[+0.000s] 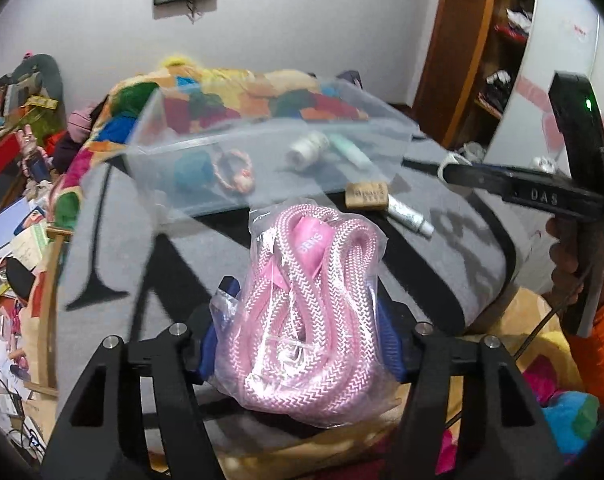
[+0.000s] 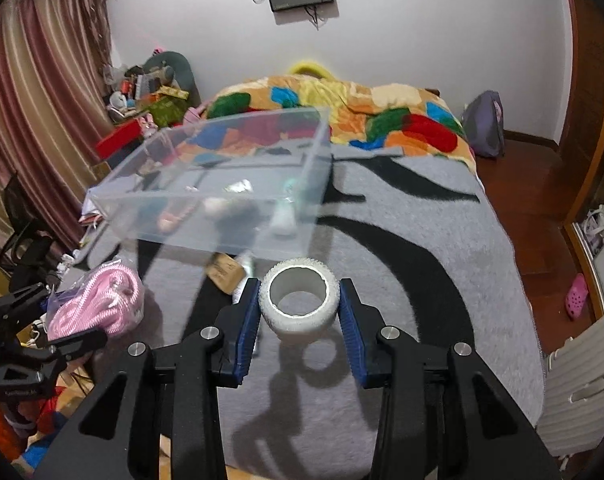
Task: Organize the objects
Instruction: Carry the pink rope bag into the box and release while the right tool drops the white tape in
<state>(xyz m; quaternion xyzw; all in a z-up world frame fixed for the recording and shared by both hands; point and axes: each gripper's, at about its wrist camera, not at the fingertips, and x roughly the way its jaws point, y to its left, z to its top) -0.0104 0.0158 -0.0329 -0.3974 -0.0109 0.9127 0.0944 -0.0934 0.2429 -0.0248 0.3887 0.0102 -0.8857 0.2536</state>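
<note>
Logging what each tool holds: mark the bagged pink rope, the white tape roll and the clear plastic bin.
bagged pink rope (image 1: 302, 320), left wrist view, middle of the coils.
white tape roll (image 2: 299, 312), right wrist view, its front outer wall.
clear plastic bin (image 2: 205, 220), right wrist view, its near wall.

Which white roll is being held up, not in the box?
The bumpy white tape ring between the right gripper fingers; the other white roll lies inside the clear plastic box.

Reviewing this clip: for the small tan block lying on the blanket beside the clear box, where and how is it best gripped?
Probably across its two short ends, coming straight down from above. The tan block lies flat on the grey blanket, so its sides are exposed. The clear box stands close behind it and a silver tube lies against one end, so a level approach looks crowded. Both grippers are already full.
</note>
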